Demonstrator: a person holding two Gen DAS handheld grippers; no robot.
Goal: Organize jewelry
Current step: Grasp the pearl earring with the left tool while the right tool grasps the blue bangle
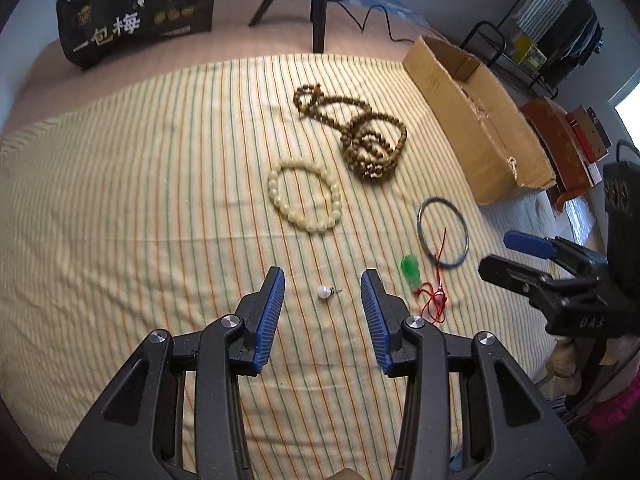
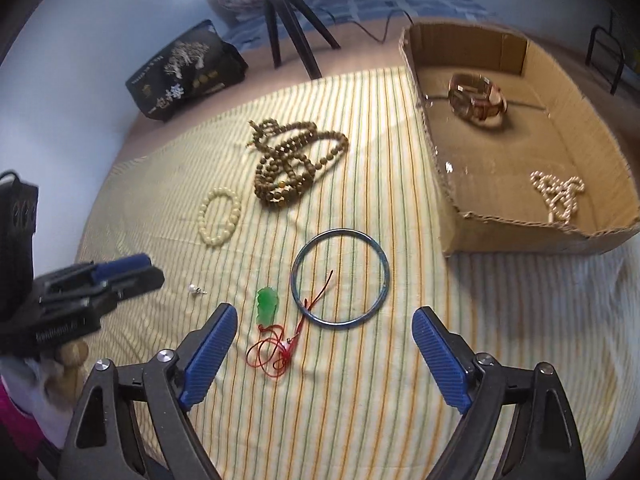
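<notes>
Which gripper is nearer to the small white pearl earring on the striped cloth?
Left. The left gripper frames the small white pearl earring between its open fingers; the right gripper hangs over the dark round bangle.

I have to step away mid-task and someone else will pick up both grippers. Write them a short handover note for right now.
Left gripper: open, empty, pearl earring lying on the cloth between its fingers, not gripped.
Right gripper: open wide, empty, over the green pendant on its red cord and the blue bangle.
Done: a watch and a pearl strand lie in the cardboard box.
Left on the striped cloth: earring, pendant, bangle, cream bead bracelet, brown bead necklace. Presumably all go into the box.
</notes>
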